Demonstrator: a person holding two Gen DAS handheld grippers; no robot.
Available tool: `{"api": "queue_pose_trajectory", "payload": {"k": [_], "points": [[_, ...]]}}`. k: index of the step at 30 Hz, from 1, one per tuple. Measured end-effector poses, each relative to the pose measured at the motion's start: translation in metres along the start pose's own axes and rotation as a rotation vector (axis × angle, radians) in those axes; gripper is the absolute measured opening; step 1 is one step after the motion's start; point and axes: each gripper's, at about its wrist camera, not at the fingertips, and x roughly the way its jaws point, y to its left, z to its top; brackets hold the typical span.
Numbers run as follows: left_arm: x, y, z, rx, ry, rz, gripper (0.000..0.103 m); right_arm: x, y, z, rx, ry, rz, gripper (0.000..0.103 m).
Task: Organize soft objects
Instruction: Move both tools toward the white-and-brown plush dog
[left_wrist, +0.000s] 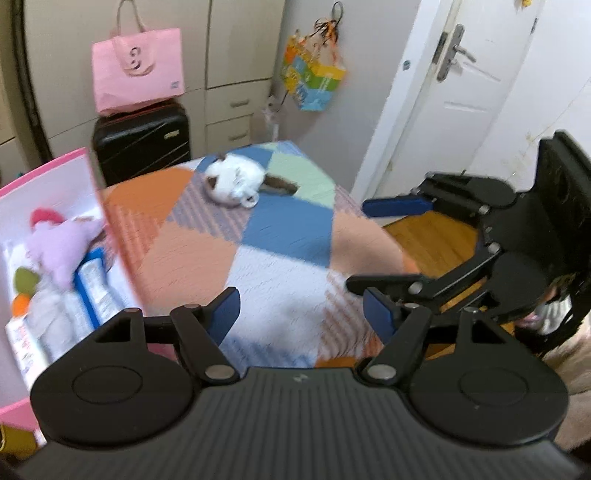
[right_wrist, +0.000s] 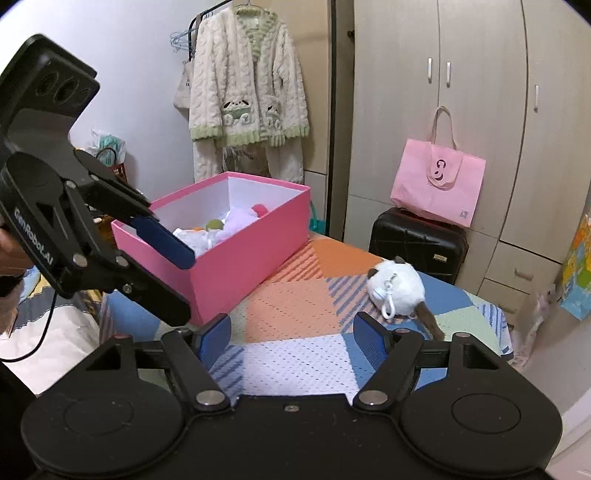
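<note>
Both tools, left tool (left_wrist: 301, 314) and right tool (right_wrist: 291, 336), stand released and empty over the patchwork bed (right_wrist: 295, 306); white plush cat (right_wrist: 397, 291), right of centre, beside the pink box (right_wrist: 251, 254), looks light, squashy, best pinched across its round body.

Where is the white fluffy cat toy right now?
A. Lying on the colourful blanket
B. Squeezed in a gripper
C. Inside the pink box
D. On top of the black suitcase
A: the white cat toy lies on the patchwork blanket, apart from the pink box, and neither gripper touches it.
</note>
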Motion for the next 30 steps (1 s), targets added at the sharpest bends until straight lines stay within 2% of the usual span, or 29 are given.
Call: {"api": "queue_pose_trajectory", "payload": {"k": [6, 12, 14, 21, 25, 30], "points": [[0.022, 0.001, 0.022, -0.037, -0.08, 0.004, 0.074, 0.019, -0.023, -0.009, -0.063, -0.017, -0.065, 0.081], [0.048, 0.015, 0.03, -0.104, -0.134, 0.036, 0.075, 0.043, -0.048, -0.017, -0.022, -0.1, -0.033, 0.081], [0.055, 0.019, 0.033, -0.12, -0.144, 0.028, 0.079, 0.054, -0.054, -0.019, -0.004, -0.108, -0.02, 0.081], [0.089, 0.031, 0.043, -0.175, -0.167, 0.042, 0.081, 0.092, -0.068, -0.015, -0.041, -0.09, -0.073, 0.081], [0.111, 0.049, 0.047, -0.274, -0.209, 0.058, 0.081, 0.114, -0.081, -0.011, -0.037, -0.05, -0.072, 0.082], [0.136, 0.067, 0.053, -0.404, -0.207, 0.051, 0.081, 0.143, -0.102, -0.003, 0.039, 0.018, -0.037, 0.085]]}}
